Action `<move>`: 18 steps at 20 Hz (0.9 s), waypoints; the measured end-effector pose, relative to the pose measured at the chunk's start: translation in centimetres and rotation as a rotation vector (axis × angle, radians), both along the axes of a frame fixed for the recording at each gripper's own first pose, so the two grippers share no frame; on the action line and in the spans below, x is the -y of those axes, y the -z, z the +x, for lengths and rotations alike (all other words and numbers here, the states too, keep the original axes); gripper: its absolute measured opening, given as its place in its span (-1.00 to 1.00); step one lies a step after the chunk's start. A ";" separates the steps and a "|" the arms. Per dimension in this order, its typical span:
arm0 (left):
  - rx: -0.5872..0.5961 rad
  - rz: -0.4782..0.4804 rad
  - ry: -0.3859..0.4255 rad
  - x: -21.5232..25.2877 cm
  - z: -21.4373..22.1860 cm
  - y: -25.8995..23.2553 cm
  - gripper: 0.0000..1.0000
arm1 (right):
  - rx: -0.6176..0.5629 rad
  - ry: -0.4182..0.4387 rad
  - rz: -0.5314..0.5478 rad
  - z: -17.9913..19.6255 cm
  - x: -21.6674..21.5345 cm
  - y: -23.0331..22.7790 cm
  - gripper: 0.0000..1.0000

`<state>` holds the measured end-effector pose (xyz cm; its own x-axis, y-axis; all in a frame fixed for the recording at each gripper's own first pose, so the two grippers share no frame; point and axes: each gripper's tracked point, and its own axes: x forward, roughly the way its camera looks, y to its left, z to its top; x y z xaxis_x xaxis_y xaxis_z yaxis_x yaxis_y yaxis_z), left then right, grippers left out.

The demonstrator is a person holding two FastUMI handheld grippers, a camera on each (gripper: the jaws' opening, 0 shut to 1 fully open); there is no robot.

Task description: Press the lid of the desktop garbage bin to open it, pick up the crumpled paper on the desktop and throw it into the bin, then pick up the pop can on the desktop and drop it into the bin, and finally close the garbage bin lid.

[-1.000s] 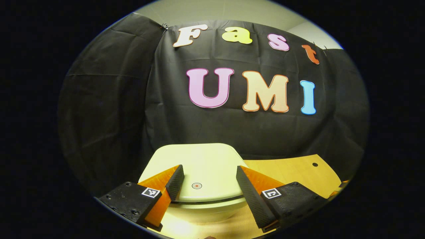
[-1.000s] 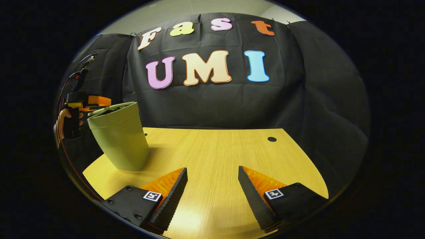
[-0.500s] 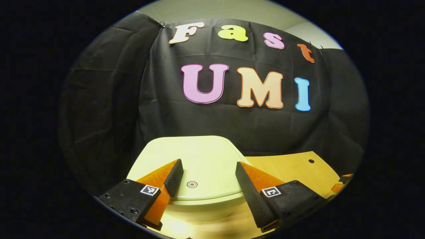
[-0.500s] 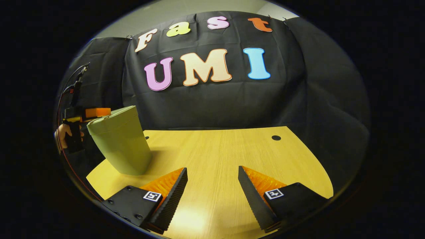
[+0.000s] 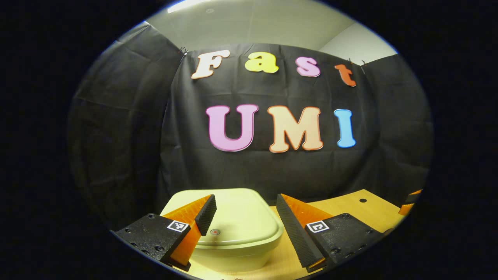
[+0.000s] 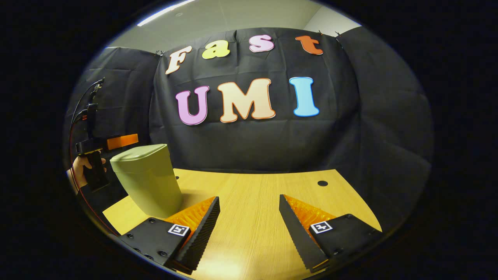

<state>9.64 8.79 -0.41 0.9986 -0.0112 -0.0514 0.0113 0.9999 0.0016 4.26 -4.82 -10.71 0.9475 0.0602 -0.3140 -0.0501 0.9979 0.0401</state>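
Green bin (image 5: 237, 237) between wide-spread left gripper (image 5: 246, 213) fingers

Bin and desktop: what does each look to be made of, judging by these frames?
Bin: probably moulded plastic, pale green, smooth with a soft sheen; rounded edges and a seam under the closed lid suggest it. Desktop: wood-look, likely laminate; fine straight grain lines and a glossy glare patch near the bottom. Solid wood cannot be ruled out.

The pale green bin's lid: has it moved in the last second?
Yes. In the right gripper view the flat lid was tilted up, leaving a gap above the rim of the tapered pale green plastic bin; now it lies shut on that rim.
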 end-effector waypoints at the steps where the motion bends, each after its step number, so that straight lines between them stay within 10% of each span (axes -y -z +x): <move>1: 0.038 -0.004 0.020 1.4 -0.3 -1.1 0.88 | 0.027 0.006 0.008 0.0 0.2 -1.0 0.94; 11: 0.111 -0.056 0.237 14.3 -3.2 -3.7 0.83 | 0.258 -0.002 0.056 -2.7 2.4 -9.1 0.92; 18: 0.096 -0.031 0.218 17.4 -4.6 -3.6 0.87 | 0.282 -0.080 0.038 -4.3 3.8 -9.6 0.92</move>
